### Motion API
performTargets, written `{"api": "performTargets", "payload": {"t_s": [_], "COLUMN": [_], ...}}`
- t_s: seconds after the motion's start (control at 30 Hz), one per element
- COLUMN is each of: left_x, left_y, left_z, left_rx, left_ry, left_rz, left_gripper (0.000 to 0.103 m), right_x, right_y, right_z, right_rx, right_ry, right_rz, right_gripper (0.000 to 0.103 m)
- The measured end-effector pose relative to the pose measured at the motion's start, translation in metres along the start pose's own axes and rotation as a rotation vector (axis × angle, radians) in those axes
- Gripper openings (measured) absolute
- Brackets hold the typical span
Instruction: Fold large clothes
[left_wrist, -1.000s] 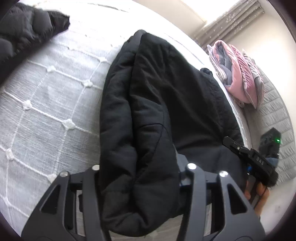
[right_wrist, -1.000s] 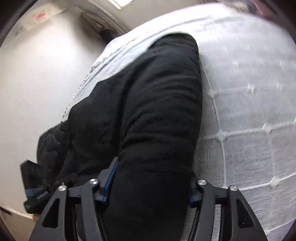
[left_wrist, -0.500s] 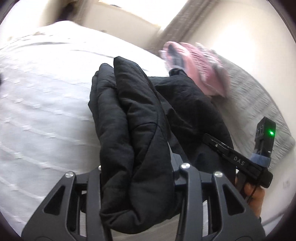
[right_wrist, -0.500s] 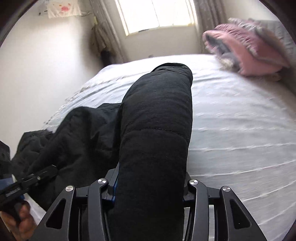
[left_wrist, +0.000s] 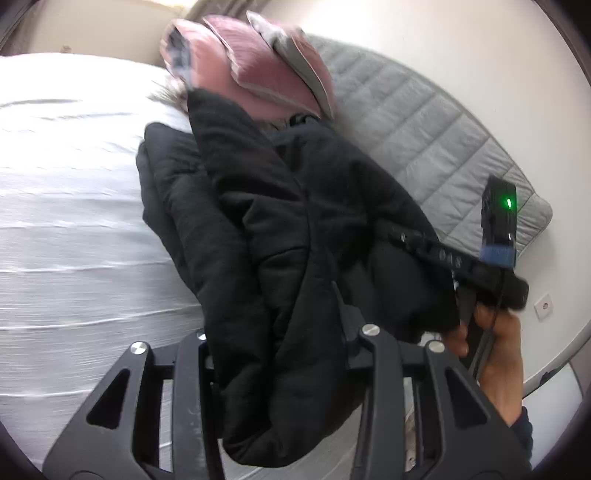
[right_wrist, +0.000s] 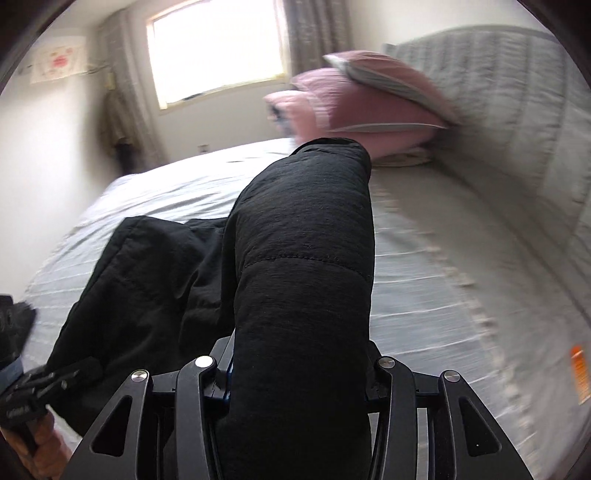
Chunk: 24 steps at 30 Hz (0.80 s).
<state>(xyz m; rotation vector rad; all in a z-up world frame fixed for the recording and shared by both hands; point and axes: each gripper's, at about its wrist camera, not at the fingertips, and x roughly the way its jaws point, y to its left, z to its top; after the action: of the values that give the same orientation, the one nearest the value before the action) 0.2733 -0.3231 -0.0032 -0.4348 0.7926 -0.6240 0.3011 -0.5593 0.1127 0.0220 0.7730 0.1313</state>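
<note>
A black padded jacket (left_wrist: 266, 229) is bunched up and held above the white bedspread (left_wrist: 66, 206). My left gripper (left_wrist: 280, 354) is shut on a thick fold of it. My right gripper (right_wrist: 299, 369) is shut on another padded fold of the jacket (right_wrist: 306, 258), which sticks up between the jaws. The right gripper also shows in the left wrist view (left_wrist: 461, 258), at the jacket's right side. The left gripper shows in the right wrist view (right_wrist: 33, 391), at the lower left. The fingertips are hidden by fabric in both views.
Pink and grey pillows (left_wrist: 251, 66) are stacked at the head of the bed against a grey quilted headboard (left_wrist: 424, 122). A bright window (right_wrist: 214, 48) and curtains are on the far wall. A wall socket (left_wrist: 543, 304) is at the right.
Both grippers have lifted and swung the jacket toward the head of the bed; the pillows and headboard now fill the background. Both grips stay shut on the jacket.
</note>
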Motion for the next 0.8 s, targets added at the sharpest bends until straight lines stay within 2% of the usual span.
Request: {"api": "performTargets", "payload": {"t_s": [0.03,0.1,0.13,0.17,0.2,0.23,0.27,0.3,0.37,0.4,0.47,0.53,0.6,0.67,0.77,0.8], "left_x": [0.017,0.067,0.088,0.103,0.100,0.096,0.094,0.090,0.083,0.076,0.071,0.059,0.040,0.026,-0.014,-0.034], "left_y": [-0.009,-0.011,-0.008,0.000,0.007,0.013,0.016,0.021,0.028,0.031,0.028,0.023,0.016,0.007,-0.002,-0.007], "left_z": [-0.009,-0.038,-0.056,-0.074,-0.083,-0.087,-0.087,-0.085,-0.082,-0.081,-0.080,-0.083,-0.091,-0.095,-0.114,-0.121], "left_rx": [0.000,-0.025,-0.040,-0.067,-0.082,-0.083,-0.079,-0.073,-0.088,-0.112,-0.134,-0.131,-0.114,-0.080,0.027,0.070], "left_ry": [0.030,0.167,0.235,0.270,0.220,0.190,0.191,0.205,0.224,0.233,0.233,0.229,0.228,0.225,0.204,0.189], "left_rz": [-0.006,-0.031,-0.035,-0.023,-0.069,-0.116,-0.131,-0.158,-0.180,-0.188,-0.192,-0.170,-0.138,-0.089,0.032,0.080], "left_gripper": [0.042,0.044,0.044,0.046,0.051,0.051,0.051,0.053,0.054,0.054,0.055,0.055,0.055,0.055,0.055,0.058], "right_x": [0.001,0.020,0.033,0.050,0.066,0.082,0.093,0.091,0.069,0.058,0.032,0.013,-0.002,-0.027,-0.062,-0.070], "right_y": [-0.025,-0.077,-0.100,-0.129,-0.152,-0.171,-0.189,-0.205,-0.221,-0.226,-0.217,-0.201,-0.179,-0.145,-0.094,-0.077], "right_z": [0.004,0.010,0.008,-0.001,-0.013,-0.028,-0.045,-0.061,-0.081,-0.090,-0.107,-0.115,-0.123,-0.144,-0.162,-0.169], "right_rx": [0.007,0.038,0.066,0.105,0.140,0.170,0.205,0.275,0.439,0.502,0.545,0.548,0.571,0.582,0.539,0.526], "right_ry": [0.004,0.043,0.075,0.123,0.174,0.223,0.243,0.185,0.043,-0.006,-0.096,-0.125,-0.135,-0.152,-0.154,-0.146], "right_rz": [-0.020,-0.058,-0.084,-0.121,-0.159,-0.205,-0.288,-0.288,-0.229,-0.257,-0.312,-0.360,-0.318,-0.267,-0.225,-0.208], "right_gripper": [0.046,0.051,0.058,0.061,0.062,0.062,0.076,0.083,0.084,0.084,0.084,0.084,0.084,0.084,0.085,0.085]}}
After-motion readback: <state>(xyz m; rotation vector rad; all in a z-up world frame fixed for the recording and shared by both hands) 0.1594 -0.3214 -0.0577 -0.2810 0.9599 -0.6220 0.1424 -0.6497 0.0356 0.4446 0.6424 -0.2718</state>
